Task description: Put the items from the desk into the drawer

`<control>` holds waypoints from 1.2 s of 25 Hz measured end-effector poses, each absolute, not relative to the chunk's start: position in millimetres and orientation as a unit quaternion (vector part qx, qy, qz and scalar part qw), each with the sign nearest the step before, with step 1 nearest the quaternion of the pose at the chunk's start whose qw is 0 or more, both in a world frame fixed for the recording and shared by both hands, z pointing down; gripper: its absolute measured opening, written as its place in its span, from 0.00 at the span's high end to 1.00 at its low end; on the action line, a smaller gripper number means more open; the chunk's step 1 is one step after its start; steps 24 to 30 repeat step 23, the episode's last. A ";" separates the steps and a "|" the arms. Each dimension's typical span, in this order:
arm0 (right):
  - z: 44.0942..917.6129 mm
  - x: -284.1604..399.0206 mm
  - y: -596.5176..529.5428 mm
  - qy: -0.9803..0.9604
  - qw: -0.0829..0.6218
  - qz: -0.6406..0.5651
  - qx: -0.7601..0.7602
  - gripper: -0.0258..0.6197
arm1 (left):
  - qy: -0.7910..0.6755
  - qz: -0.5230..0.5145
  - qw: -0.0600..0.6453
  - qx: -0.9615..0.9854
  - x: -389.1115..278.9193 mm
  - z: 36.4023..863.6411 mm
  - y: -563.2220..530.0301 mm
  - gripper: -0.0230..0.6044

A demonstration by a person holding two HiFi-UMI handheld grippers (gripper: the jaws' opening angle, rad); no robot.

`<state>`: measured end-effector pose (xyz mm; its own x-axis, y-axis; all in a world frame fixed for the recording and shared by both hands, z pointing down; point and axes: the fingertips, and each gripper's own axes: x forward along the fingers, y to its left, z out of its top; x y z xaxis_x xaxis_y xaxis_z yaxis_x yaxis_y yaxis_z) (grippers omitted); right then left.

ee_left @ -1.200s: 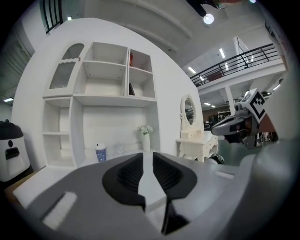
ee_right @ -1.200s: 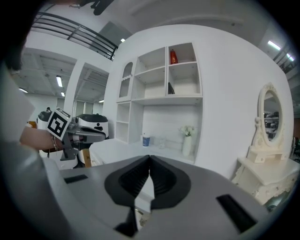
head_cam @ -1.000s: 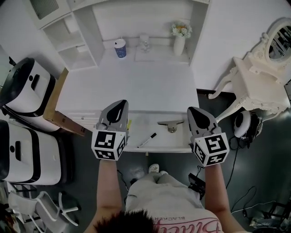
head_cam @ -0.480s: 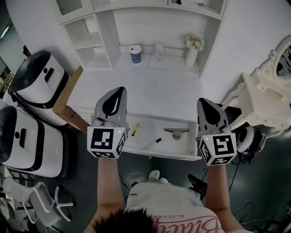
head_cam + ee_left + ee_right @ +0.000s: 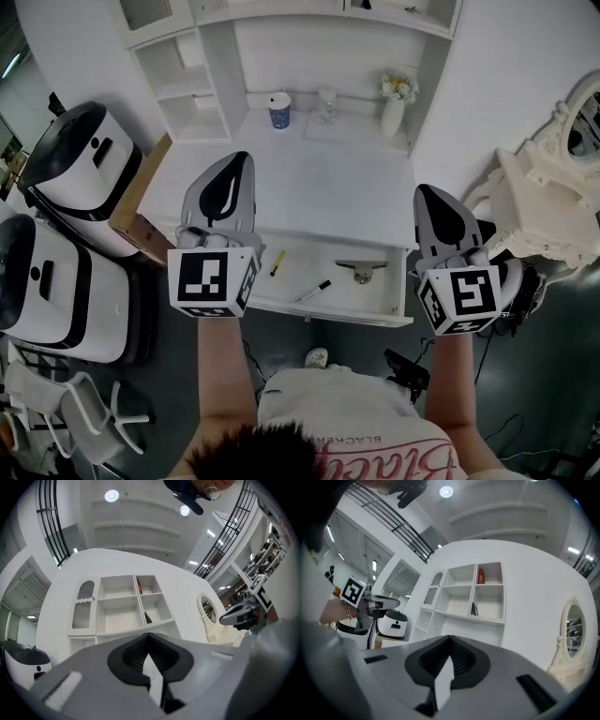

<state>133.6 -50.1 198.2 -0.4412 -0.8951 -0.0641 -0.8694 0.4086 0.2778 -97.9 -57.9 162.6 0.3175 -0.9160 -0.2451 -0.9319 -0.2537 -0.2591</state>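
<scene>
The white desk has its front drawer pulled out. Inside the drawer lie a yellow pen, a black marker and a small metal piece. At the back of the desk stand a blue cup, a clear glass and a white vase with flowers. My left gripper is held above the drawer's left end, and my right gripper is at the desk's right edge. Both are shut and empty. In the gripper views the left gripper and right gripper point up at wall shelves.
Two white machines and a brown board stand left of the desk. An ornate white mirror stand and a headset are to the right. A white chair is at the lower left.
Both grippers have drawn back from over the drawer, risen toward the camera and spread slightly apart. The yellow pen, once hidden by the left gripper, now shows.
</scene>
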 end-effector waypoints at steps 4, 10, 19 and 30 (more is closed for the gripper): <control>197.4 137.2 -46.4 -0.839 0.045 -0.136 0.525 0.95 | 0.585 0.020 0.177 -0.791 -93.2 165.4 -55.1 0.95; 195.3 136.5 -43.2 -0.841 0.045 -0.140 0.520 0.95 | 0.583 0.021 0.181 -0.792 -87.7 162.9 -50.1 0.95; 189.5 138.8 -40.7 -0.840 0.049 -0.148 0.521 0.95 | 0.577 0.024 0.185 -0.795 -83.2 156.7 -46.9 0.95; 187.6 139.0 -39.1 -0.839 0.051 -0.149 0.521 0.95 | 0.575 0.025 0.185 -0.797 -81.3 155.1 -45.2 0.95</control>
